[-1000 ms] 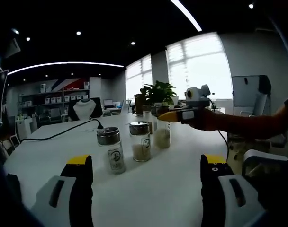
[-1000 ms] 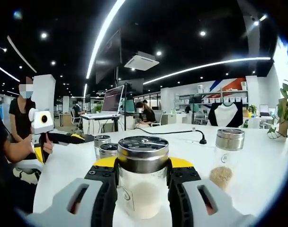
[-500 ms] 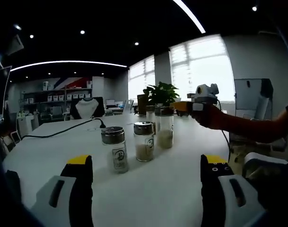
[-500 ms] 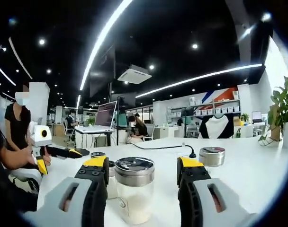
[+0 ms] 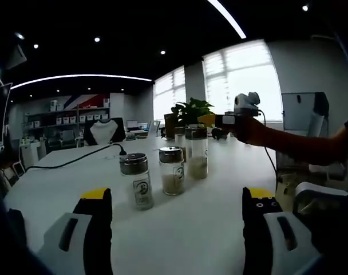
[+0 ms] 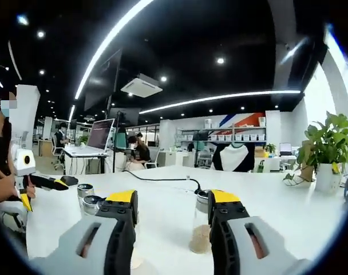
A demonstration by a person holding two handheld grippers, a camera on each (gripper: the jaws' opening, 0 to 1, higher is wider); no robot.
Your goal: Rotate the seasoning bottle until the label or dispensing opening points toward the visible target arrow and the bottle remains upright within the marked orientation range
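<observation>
Three glass seasoning bottles with metal caps stand upright in a slanting row on the white table (image 5: 180, 229): the nearest bottle (image 5: 134, 179), a middle bottle (image 5: 171, 170) and a farther bottle (image 5: 197, 152). My left gripper (image 5: 177, 200) is open, well short of the nearest bottle. My right gripper (image 5: 211, 120), in a person's hand, hovers above and just right of the farther bottle. Seen from its own camera, the right gripper (image 6: 173, 203) is open with nothing between the jaws. A bottle (image 6: 201, 229) with light grains stands partly hidden behind its right jaw. Two bottle caps (image 6: 87, 195) lie to the left.
A black cable (image 5: 76, 160) runs across the table's far side. A potted plant (image 5: 191, 112) stands behind the bottles. The left gripper (image 6: 51, 183) and the person's hand sit at the table's left edge. Desks, monitors and seated people fill the background.
My right gripper opened, let go of the bottle it held, and lifted away from it. The left gripper has barely moved.
</observation>
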